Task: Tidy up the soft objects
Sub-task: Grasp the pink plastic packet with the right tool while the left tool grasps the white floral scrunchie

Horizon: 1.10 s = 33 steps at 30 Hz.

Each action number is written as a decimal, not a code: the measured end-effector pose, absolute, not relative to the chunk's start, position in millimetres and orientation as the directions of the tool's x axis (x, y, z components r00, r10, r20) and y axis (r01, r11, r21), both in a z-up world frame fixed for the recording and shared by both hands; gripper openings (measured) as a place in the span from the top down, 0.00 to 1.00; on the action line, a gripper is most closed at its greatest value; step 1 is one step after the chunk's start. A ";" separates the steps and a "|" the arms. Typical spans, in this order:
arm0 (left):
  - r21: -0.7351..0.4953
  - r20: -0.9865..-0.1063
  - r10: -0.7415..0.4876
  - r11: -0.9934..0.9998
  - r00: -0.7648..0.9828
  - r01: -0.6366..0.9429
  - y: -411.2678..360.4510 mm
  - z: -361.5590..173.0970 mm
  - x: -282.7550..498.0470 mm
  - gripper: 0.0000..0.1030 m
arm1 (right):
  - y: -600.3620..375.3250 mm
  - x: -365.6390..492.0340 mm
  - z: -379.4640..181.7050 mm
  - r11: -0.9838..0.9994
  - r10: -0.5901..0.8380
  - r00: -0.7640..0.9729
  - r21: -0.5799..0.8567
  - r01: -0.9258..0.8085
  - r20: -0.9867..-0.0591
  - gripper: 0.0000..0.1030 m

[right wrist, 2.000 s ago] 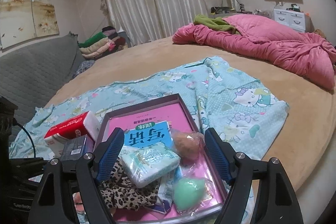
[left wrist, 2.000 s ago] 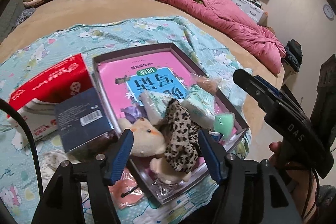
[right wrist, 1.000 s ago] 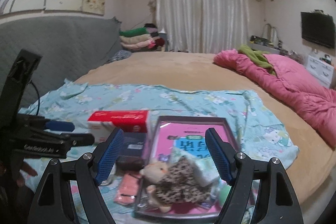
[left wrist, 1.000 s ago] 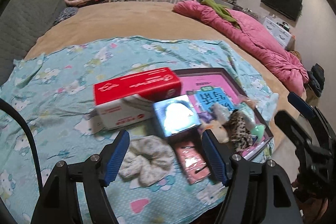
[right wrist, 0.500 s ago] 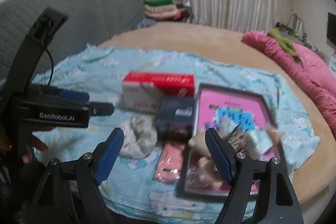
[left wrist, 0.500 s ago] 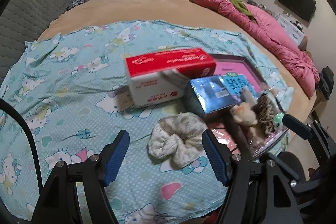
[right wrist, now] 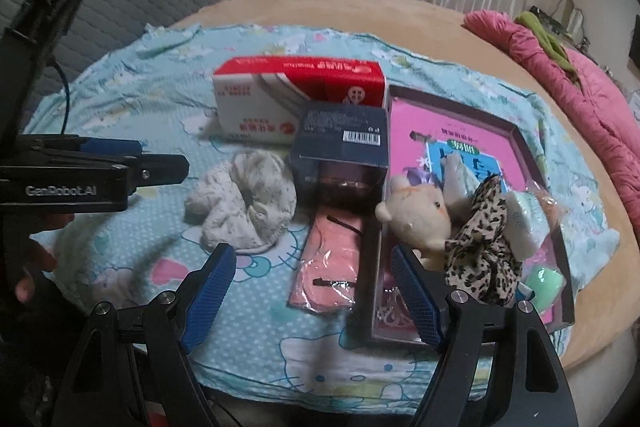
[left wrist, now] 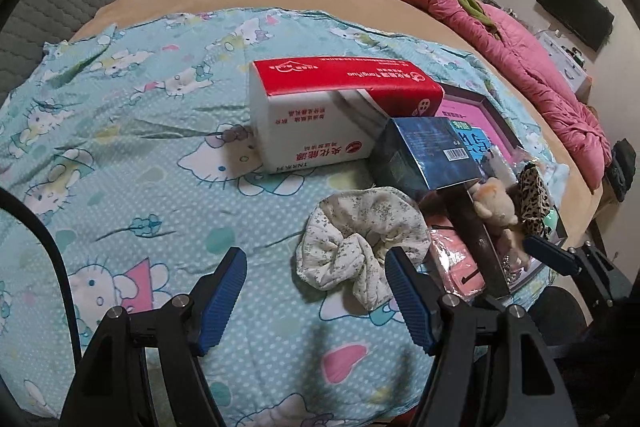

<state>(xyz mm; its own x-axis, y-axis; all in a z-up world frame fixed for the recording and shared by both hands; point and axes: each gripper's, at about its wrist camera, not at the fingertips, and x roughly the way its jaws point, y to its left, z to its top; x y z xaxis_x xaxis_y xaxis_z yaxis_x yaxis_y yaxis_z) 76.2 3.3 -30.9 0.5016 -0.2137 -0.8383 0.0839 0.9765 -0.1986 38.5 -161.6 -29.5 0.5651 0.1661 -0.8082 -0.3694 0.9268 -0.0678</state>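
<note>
Floral scrunchie (left wrist: 362, 239) is seen lying on the sheet (left wrist: 152, 163), outside the tray (right wrist: 516, 135), just ahead of the left gripper (left wrist: 316, 293). Both grippers are spread and empty. An approach is judged underway; lowering and pinching would be needed next.

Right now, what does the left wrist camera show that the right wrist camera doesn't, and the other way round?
Only the left wrist view shows the wall television and a dark bag beyond the bed's edge. Only the right wrist view shows the mint green sponge clearly and the left gripper from the side, with a hand below it. Both show the red tissue box, the dark blue box, the pale scrunchie, the plush toy, the leopard scrunchie and the pink quilt.
</note>
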 end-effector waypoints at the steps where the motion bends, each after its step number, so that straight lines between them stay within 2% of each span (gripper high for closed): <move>1: -0.198 -0.840 -0.213 0.977 0.498 0.084 2.8 -32.6 77.6 0.31 | -158.9 40.5 -32.6 0.925 0.156 0.559 -0.078 -0.371 -0.814 0.22; 15: -0.230 -0.846 -0.247 0.969 0.473 0.094 3.6 -54.7 91.1 0.31 | -130.8 54.3 -73.2 0.868 0.005 0.559 -0.274 -0.414 -0.829 0.22; 20: -0.241 -0.852 -0.254 0.967 0.458 0.087 6.7 -63.6 95.3 0.31 | -122.1 58.8 -87.5 0.837 -0.039 0.544 -0.325 -0.440 -0.838 0.32; 28: -0.249 -0.854 -0.264 0.964 0.448 0.093 7.5 -68.6 100.5 0.31 | -118.9 72.5 -101.4 0.818 -0.121 0.546 -0.395 -0.418 -0.829 0.35; 30: -0.248 -0.855 -0.265 0.964 0.447 0.098 7.0 -69.4 101.3 0.31 | -115.8 78.0 -104.3 0.810 -0.141 0.548 -0.414 -0.415 -0.825 0.39; 32: -0.247 -0.855 -0.265 0.964 0.445 0.099 6.2 -70.4 101.8 0.31 | -114.1 81.8 -109.7 0.812 -0.145 0.527 -0.405 -0.420 -0.837 0.48; 33: -0.246 -0.856 -0.263 0.964 0.444 0.098 5.8 -70.8 102.3 0.31 | -115.6 83.3 -112.0 0.816 -0.146 0.519 -0.399 -0.418 -0.842 0.48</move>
<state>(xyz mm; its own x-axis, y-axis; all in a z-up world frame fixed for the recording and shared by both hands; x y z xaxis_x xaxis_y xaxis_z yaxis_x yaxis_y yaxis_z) 102.3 5.8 -70.8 0.4440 -0.2634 -0.8565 0.0980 0.9644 -0.2458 83.3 -115.6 -112.0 0.5193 -0.1455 -0.8421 -0.4184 0.8159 -0.3990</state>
